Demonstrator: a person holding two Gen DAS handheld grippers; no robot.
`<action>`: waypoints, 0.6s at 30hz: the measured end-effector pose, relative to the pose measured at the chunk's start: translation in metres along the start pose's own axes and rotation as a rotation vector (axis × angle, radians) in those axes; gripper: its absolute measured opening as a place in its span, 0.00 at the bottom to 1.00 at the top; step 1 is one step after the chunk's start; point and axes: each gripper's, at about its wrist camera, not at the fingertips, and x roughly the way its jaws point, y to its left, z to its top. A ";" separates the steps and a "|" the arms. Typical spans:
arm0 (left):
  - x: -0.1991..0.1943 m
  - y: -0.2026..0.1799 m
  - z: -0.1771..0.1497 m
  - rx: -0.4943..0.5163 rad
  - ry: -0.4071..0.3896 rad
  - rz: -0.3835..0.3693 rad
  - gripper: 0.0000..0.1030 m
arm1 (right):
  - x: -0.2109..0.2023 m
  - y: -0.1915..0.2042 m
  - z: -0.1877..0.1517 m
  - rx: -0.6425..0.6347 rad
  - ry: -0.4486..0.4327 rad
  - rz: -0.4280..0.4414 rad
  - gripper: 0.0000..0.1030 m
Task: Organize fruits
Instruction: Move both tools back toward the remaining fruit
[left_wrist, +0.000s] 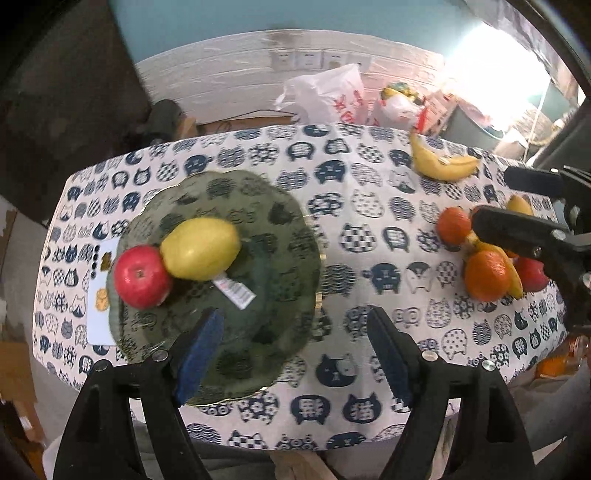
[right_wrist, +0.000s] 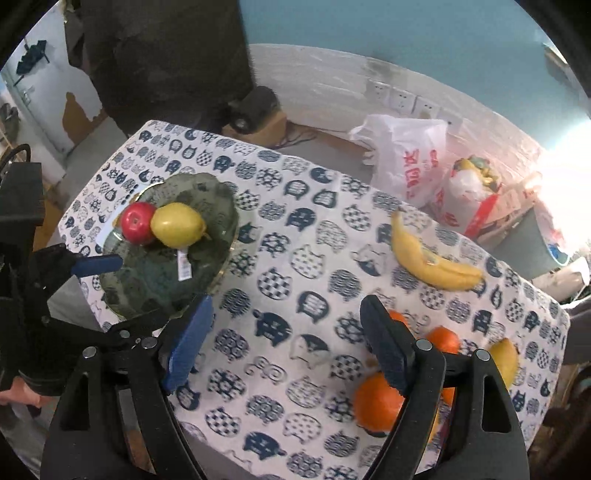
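A: How are the two grippers being held?

B: The left gripper (left_wrist: 295, 354), black with blue pads, is being held wide apart with nothing between its fingers, above the near edge of the dark green scalloped glass plate (left_wrist: 280, 206). The right gripper (right_wrist: 284, 339) is also being kept spread wide and empty, over bare tablecloth; its right finger is being seen in front of a cluster of fruit.

A: What is being carried on the plate?

B: A red apple (left_wrist: 140, 275) and a yellow pear (left_wrist: 201, 247) are being shown touching each other on the plate's left part, with a white label (left_wrist: 234, 291) just near of the pear. A white card (left_wrist: 101, 295) is being partly covered by the plate's left rim.

A: And the rest of the fruit?

B: On the right of the white tablecloth printed with blue cat faces (left_wrist: 369, 258), round oranges (left_wrist: 485, 275) are being seen beside another red fruit (left_wrist: 532, 275) and a yellow one (right_wrist: 504, 360). A curved yellow banana (right_wrist: 428, 262) is lying apart, farther back. Beyond the far edge, white plastic bags (right_wrist: 410, 158) are being seen on the floor.
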 end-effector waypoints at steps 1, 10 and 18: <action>0.000 -0.005 0.001 0.007 0.003 -0.007 0.79 | -0.003 -0.004 -0.003 0.003 -0.004 -0.006 0.80; -0.004 -0.045 0.015 0.034 0.004 -0.053 0.79 | -0.025 -0.052 -0.026 0.063 -0.016 -0.064 0.83; -0.011 -0.091 0.023 0.117 -0.019 -0.071 0.85 | -0.040 -0.099 -0.052 0.142 -0.009 -0.116 0.84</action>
